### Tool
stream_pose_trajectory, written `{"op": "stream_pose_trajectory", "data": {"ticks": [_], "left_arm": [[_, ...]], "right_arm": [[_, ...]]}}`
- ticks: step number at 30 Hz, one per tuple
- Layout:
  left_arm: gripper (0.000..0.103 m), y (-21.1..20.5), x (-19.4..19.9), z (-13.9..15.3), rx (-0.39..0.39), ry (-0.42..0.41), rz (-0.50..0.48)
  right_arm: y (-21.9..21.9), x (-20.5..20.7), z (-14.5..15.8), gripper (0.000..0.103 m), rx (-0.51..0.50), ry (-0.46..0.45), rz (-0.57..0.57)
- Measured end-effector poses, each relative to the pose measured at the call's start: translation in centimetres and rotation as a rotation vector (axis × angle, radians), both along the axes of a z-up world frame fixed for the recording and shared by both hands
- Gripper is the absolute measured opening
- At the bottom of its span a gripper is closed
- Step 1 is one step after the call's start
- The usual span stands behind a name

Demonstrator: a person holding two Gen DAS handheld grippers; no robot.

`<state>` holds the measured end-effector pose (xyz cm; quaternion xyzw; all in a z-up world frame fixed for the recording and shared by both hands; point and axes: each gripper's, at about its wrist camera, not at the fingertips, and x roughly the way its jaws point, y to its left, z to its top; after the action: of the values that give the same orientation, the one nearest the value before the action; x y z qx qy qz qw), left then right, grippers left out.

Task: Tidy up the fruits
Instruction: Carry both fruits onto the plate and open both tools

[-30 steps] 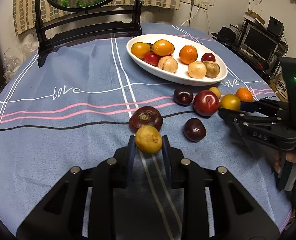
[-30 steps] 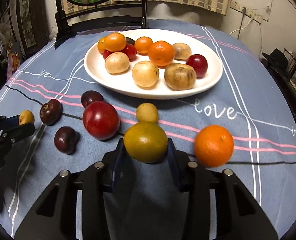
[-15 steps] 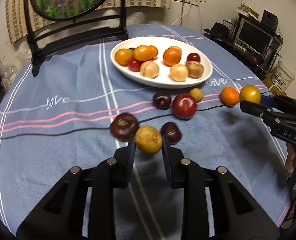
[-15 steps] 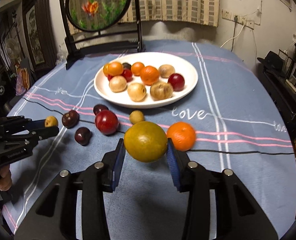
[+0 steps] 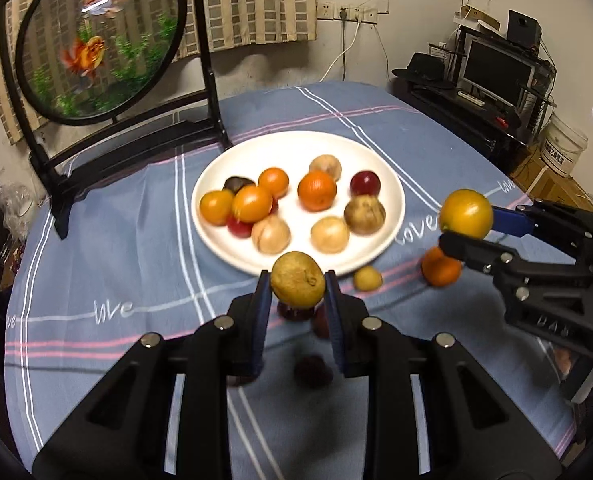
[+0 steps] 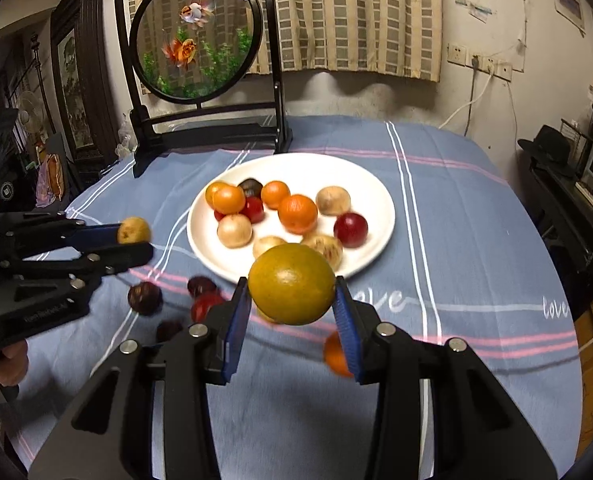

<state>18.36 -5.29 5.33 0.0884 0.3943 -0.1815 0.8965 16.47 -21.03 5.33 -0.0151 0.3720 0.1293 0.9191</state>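
My left gripper (image 5: 297,285) is shut on a small yellow-brown fruit (image 5: 297,278) and holds it in the air in front of the white plate's (image 5: 384,172) near rim. My right gripper (image 6: 292,290) is shut on a larger green-yellow citrus (image 6: 291,288), also raised before the plate (image 6: 376,188). The plate holds several orange, red and tan fruits. Each gripper shows in the other's view: the right one (image 5: 466,220) at the right, the left one (image 6: 134,236) at the left. Loose on the blue cloth lie an orange (image 5: 440,270), a small yellow fruit (image 5: 367,278) and dark plums (image 6: 144,298).
A round fish-picture screen on a black stand (image 5: 96,40) stands at the back of the table. The blue striped tablecloth (image 5: 116,240) covers the round table. Shelves with a monitor (image 5: 496,70) stand off to the right.
Both grippers have lifted their fruits off the cloth and moved forward toward the plate. The loose fruits stay on the cloth.
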Motion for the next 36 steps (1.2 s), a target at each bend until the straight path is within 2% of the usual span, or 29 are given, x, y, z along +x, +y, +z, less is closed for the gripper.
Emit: {"op": "stream_pose_trajectory", "data": {"ticks": [6,14,20,23,25,26,27,29,32,36], "left_arm": [[0.027,-2.4,5.2,-0.7,-0.002,0.029,0.007],[0.027,-3.7,11.2,-3.4,-0.014,0.093,0.043],[0.028,-4.0,13.1,-4.9,-0.019,0.116,0.061],[0.041,-4.2,13.2,-4.8,-0.035,0.119,0.062],[0.062,-4.3,12.9,-4.4,-0.048,0.106,0.069],[0.068,-4.3,12.6,-3.9,-0.044,0.081,0.079],[0.081,-4.4,12.3,-3.6,-0.031,0.059,0.092],[0.084,-4.2,11.7,-2.9,-0.021,0.022,0.103],[0.084,-3.5,10.8,-1.9,-0.051,0.030,0.091],[0.086,-2.8,9.3,-1.2,-0.051,0.023,0.087]], "right_arm": [[0.7,4.5,-0.4,0.041,-0.024,0.009,0.001],[0.8,9.5,-3.1,0.041,-0.054,0.057,0.008],[0.8,12.0,-5.1,0.042,-0.087,0.081,0.016],[1.3,12.2,-5.8,0.044,-0.114,0.077,0.027],[1.6,11.9,-5.7,0.058,-0.139,0.042,0.022],[1.8,11.6,-5.4,0.060,-0.154,0.012,0.017],[1.9,11.5,-5.2,0.061,-0.159,-0.002,0.018],[1.8,11.2,-4.7,0.061,-0.162,-0.015,0.015],[1.3,10.7,-4.0,0.061,-0.152,-0.029,-0.006],[-0.2,9.5,-3.3,0.061,-0.119,-0.029,-0.048]]}}
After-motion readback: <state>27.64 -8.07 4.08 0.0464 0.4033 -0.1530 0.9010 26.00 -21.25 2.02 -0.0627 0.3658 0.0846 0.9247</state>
